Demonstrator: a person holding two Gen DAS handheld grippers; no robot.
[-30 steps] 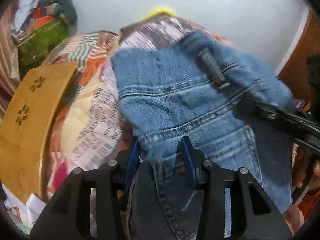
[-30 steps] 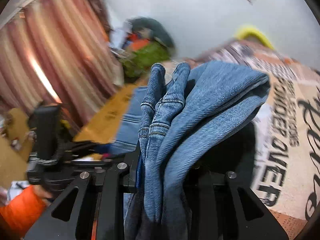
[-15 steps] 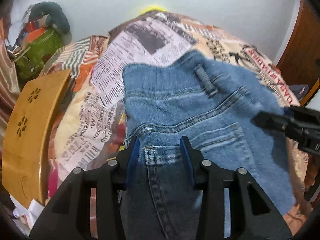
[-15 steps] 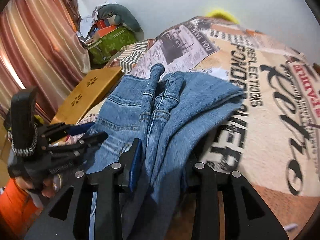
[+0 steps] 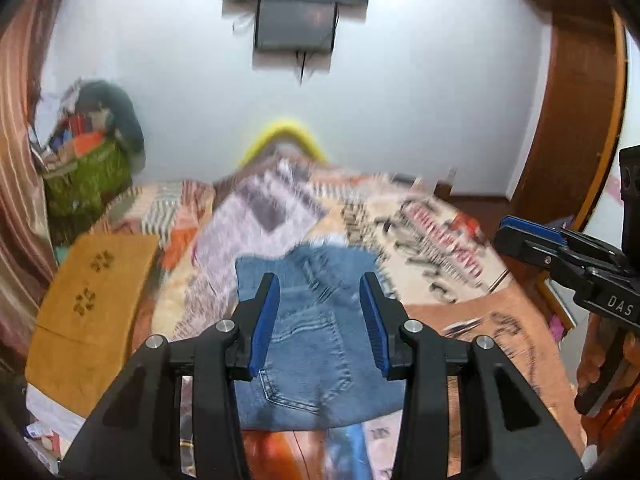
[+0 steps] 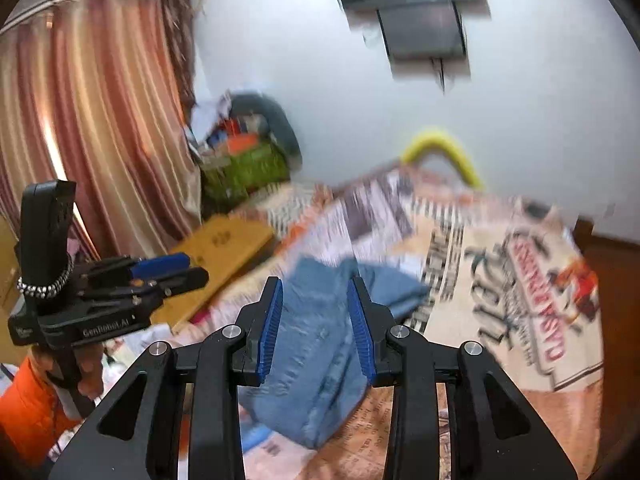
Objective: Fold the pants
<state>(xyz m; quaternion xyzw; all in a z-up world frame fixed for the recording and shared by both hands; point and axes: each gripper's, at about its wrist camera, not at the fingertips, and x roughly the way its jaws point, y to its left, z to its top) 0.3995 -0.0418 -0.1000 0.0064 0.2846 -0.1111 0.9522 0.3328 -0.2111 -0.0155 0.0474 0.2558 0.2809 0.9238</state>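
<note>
The blue jeans lie folded in a compact bundle on the printed bedspread, back pocket facing up. My left gripper hovers above them, jaws open, nothing between the blue pads. In the right wrist view the jeans lie below my right gripper, which is also open and holds nothing. Each gripper shows in the other's view: the right gripper at the right edge, the left gripper at the left. Both views are motion-blurred.
A wooden board lies along the bed's left side. A green bag with piled items sits in the far left corner by striped curtains. A dark screen hangs on the white wall. A wooden door frame stands right.
Both grippers have let go of the jeans and pulled up and back. The jeans, earlier held between the pads, now lie on the bed below.
</note>
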